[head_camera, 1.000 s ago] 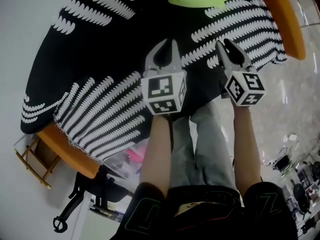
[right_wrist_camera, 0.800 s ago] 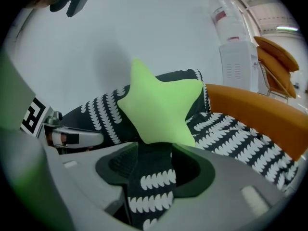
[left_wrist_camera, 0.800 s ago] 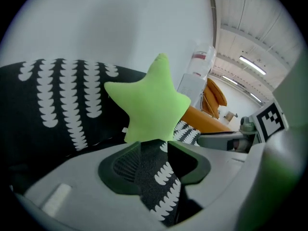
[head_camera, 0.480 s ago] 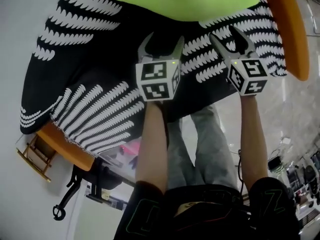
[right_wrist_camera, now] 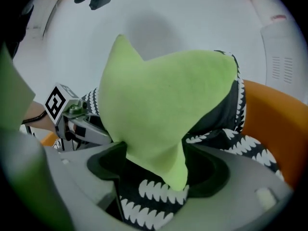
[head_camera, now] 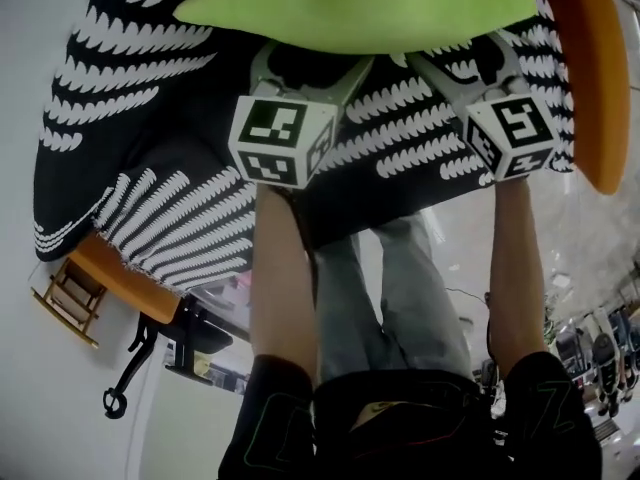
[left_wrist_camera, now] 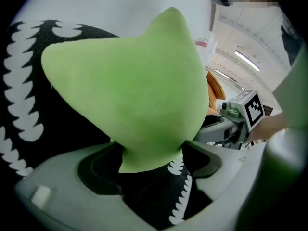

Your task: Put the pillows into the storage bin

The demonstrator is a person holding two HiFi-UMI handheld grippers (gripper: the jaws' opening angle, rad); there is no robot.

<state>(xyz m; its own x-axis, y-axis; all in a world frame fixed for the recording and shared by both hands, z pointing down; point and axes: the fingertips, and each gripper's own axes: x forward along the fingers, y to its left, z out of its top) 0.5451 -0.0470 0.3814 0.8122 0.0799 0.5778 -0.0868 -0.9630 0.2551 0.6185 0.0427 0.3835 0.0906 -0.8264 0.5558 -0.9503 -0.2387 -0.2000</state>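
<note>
both sets of jaws flung wide around the green pillow

a second ago the left gripper [head_camera: 312,66] and right gripper [head_camera: 470,60] sat lower over the black-and-white pillow [head_camera: 150,158], the left one's jaws nearly together. since then both have pushed forward and their jaws have just been opening to their widest. each gripper view now shows a corner of the green pillow [head_camera: 360,8] poking down between spread jaws, with the pads not yet pressing on it.

the green pillow lies on top of the patterned one, which is draped across what looks like the orange bin [head_camera: 595,88] (only its rim shows at the far right and lower left). whether either pillow is properly inside cannot be told.

judging from this, the green pillow is the next pick: both grippers look lined up to close on its near edge.
</note>
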